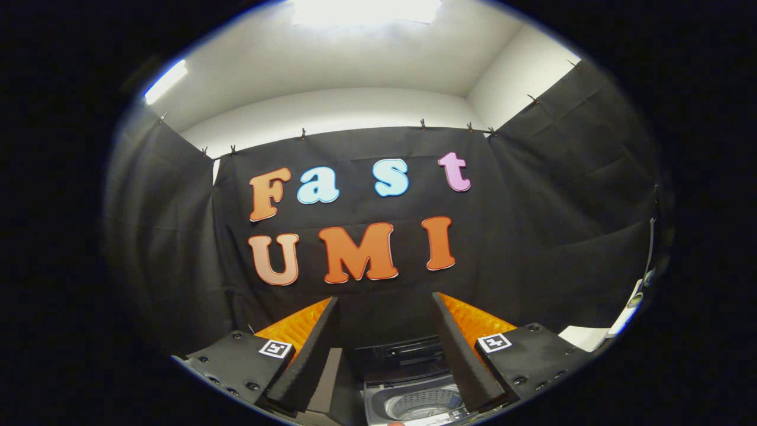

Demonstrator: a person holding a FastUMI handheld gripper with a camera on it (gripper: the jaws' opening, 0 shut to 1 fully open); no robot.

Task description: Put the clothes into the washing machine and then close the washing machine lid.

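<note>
Landmark: washing machine (414, 396), seen low between the two fingers, w/ its drum opening (421, 405) facing up.

1. Left of the machine: the left finger (310, 349) rises from its mount and slants inward toward the booth wall. Nothing touches its inner face.
2. At the machine: the lid (402, 355) appears raised at the rear of the opening, so the drum is exposed; ribbed drum wall visible inside. No clothes can be made out in or around the drum from this angle. A small reddish item shows just at the near rim of the machine; too little visible to ID.
3. Right of the machine: the right finger (464, 349) mirrors the left. Farther right, a white surface (585, 337) w/ some small items, too blurred to name.

Gripper (385, 305) state: fingers spread wide apart, empty, nothing held.

Key relation: the gripper points mostly level at the wall, while the drum lies below and just ahead of the fingers, centred between them. Judgement: the clothes must be located first, approx. a downward tilt, before any load into the drum; the lid closes last.
</note>
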